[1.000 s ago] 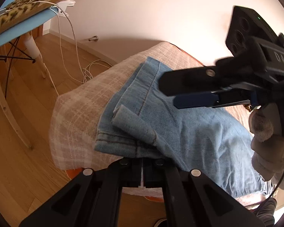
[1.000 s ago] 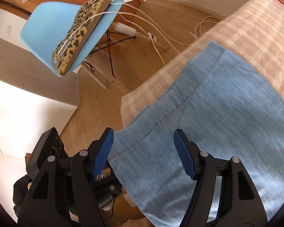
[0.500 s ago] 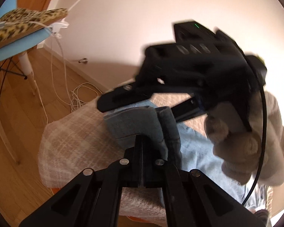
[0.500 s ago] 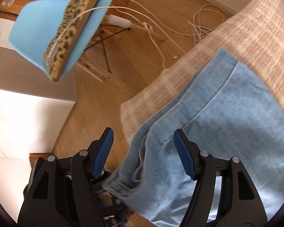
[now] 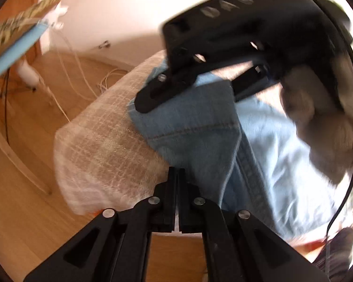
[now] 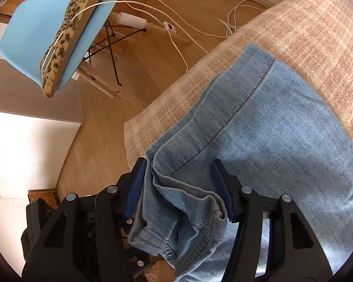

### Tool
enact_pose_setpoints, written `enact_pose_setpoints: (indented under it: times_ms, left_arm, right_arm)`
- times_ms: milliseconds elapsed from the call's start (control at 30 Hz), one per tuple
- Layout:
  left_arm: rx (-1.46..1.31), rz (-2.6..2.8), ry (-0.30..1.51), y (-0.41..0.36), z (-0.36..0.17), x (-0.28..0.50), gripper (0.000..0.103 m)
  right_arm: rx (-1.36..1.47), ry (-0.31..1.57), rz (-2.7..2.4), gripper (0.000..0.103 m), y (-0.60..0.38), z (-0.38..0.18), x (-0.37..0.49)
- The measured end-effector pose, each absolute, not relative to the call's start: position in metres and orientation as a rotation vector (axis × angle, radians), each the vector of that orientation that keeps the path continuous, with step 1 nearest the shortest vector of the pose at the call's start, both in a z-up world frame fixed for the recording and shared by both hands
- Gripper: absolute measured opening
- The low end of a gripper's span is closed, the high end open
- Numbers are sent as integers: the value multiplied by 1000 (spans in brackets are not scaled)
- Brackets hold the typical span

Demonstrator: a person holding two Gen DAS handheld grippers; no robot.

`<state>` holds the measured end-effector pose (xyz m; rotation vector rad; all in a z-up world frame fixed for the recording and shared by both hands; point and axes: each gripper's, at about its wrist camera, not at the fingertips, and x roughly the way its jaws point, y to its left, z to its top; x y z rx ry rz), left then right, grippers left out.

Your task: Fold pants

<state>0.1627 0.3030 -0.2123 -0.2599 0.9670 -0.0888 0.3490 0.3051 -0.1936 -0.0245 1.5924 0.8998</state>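
Note:
Light blue denim pants (image 6: 282, 136) lie on a beige checked blanket (image 6: 317, 35). My left gripper (image 5: 177, 174) is shut on a folded edge of the pants (image 5: 195, 129) and holds it lifted above the blanket (image 5: 106, 145). My right gripper (image 6: 181, 188) is open, its blue pads on either side of the bunched waistband fold. It also shows in the left wrist view (image 5: 188, 94), close above the lifted denim, held by a gloved hand.
A light blue chair (image 6: 35, 40) with a leopard-print cushion (image 6: 68, 33) stands on the wooden floor (image 6: 101, 141) beside the blanket's edge. White cables (image 6: 176, 23) trail over the floor. A white wall (image 5: 120, 11) is behind.
My left gripper has lifted its denim edge and carried it over the pants. My right gripper has come down around the bunched fold, and its jaws have narrowed.

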Motion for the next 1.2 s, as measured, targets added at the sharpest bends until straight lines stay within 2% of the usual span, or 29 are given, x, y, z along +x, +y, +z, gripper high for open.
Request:
enact_pose_setpoints:
  times_ms: [100, 167, 233, 433, 500, 667, 700, 767, 867, 1033, 1067, 1100, 1200]
  left_arm:
    - [-181, -72, 981, 287, -208, 161, 0]
    - [-163, -72, 961, 282, -206, 156, 0]
    - [-187, -75, 958, 287, -203, 154, 0]
    - [-401, -126, 882, 310, -199, 149, 0]
    - [-406, -135, 847, 310, -196, 148, 0]
    - [-384, -154, 812, 298, -188, 156, 0]
    - [-382, -156, 815, 296, -189, 159, 0]
    - [-384, -152, 820, 294, -191, 161, 0]
    - [-407, -148, 817, 294, -193, 159, 0]
    - [-436, -139, 858, 303, -201, 161, 0]
    - [-439, -138, 883, 304, -202, 164, 4]
    - [-439, -140, 910, 305, -205, 167, 13]
    - [-439, -126, 929, 297, -201, 168, 20]
  right_arm:
    - [-11, 1593, 901, 61, 306, -193, 348]
    - [-17, 1589, 914, 67, 308, -192, 346]
    - [-37, 1585, 919, 70, 313, -191, 344]
    - [-5, 1624, 949, 70, 314, -191, 346]
    - [38, 1659, 975, 70, 313, -192, 347]
    - [-60, 1652, 963, 70, 319, -189, 341]
    - [-83, 1646, 948, 67, 319, -189, 340]
    - [-117, 1632, 915, 36, 315, -188, 339]
    - [-57, 1621, 909, 21, 301, -184, 342]
    - [-61, 1568, 887, 18, 277, -172, 341]
    - [-56, 1567, 882, 18, 272, -172, 341]
    - [-49, 1565, 877, 17, 267, -171, 341]
    - [-24, 1558, 870, 17, 254, -169, 343]
